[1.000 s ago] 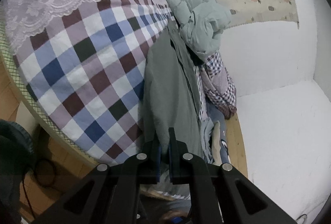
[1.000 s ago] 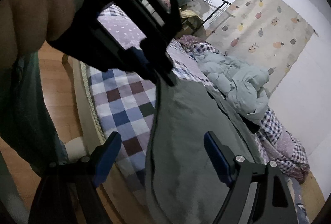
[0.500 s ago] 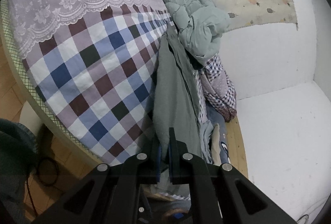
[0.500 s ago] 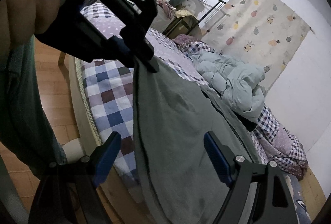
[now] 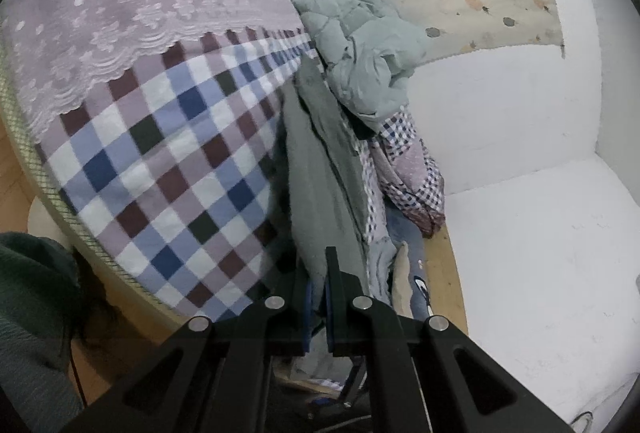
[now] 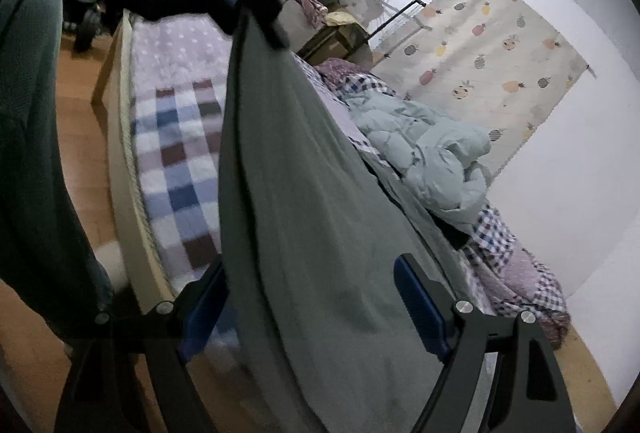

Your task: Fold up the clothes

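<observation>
White walls and a fruit-printed curtain (image 6: 492,45) back a bed (image 5: 168,169) spread with a blue, maroon and white checked sheet, with a lilac lace cover lying over its far part. We hold the left gripper (image 5: 318,297) with its jaws pressed together on the edge of a grey-green garment (image 6: 320,233), which hangs from that pinch and trails away onto the bed toward a pale green quilted jacket (image 5: 360,45) heaped near the wall. In the right wrist view the same cloth drops as a broad sheet from the left gripper, high in that view. Our right gripper (image 6: 316,313) stands with its jaws wide apart, one blue pad on either side of the hanging cloth; its left pad sits right at the seamed edge, though we cannot tell whether it touches. Neither pad presses the cloth.
</observation>
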The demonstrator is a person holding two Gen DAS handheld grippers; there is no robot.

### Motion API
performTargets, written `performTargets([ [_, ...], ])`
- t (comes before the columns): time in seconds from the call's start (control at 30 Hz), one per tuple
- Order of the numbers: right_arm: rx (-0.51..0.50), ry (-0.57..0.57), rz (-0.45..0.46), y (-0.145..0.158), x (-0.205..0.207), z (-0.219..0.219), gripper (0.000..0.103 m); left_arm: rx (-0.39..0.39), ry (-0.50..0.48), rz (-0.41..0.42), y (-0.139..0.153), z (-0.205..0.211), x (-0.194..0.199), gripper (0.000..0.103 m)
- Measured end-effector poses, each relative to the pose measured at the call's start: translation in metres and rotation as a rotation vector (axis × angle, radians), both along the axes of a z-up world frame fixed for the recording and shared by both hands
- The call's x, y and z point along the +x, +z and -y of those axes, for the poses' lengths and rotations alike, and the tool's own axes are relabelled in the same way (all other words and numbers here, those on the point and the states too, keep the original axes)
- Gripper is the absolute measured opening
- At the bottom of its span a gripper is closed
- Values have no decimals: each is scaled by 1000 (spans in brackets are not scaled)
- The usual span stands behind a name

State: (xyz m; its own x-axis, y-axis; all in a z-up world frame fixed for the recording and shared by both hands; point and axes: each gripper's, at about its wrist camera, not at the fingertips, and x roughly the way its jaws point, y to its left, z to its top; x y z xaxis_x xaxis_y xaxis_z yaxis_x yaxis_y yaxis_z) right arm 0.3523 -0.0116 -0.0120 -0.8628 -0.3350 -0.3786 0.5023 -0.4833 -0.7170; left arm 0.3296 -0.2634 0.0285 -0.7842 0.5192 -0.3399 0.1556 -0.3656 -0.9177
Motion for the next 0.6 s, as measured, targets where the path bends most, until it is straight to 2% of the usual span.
performTargets([
  [0.23,58,-103,-52,-8,-16,-33,85,-6,-16,-39,23,-2,-9,3],
  [0.6,114,-322,-46,-4,-51,-119,85,-23,-23,-73,49,0,-30,3],
])
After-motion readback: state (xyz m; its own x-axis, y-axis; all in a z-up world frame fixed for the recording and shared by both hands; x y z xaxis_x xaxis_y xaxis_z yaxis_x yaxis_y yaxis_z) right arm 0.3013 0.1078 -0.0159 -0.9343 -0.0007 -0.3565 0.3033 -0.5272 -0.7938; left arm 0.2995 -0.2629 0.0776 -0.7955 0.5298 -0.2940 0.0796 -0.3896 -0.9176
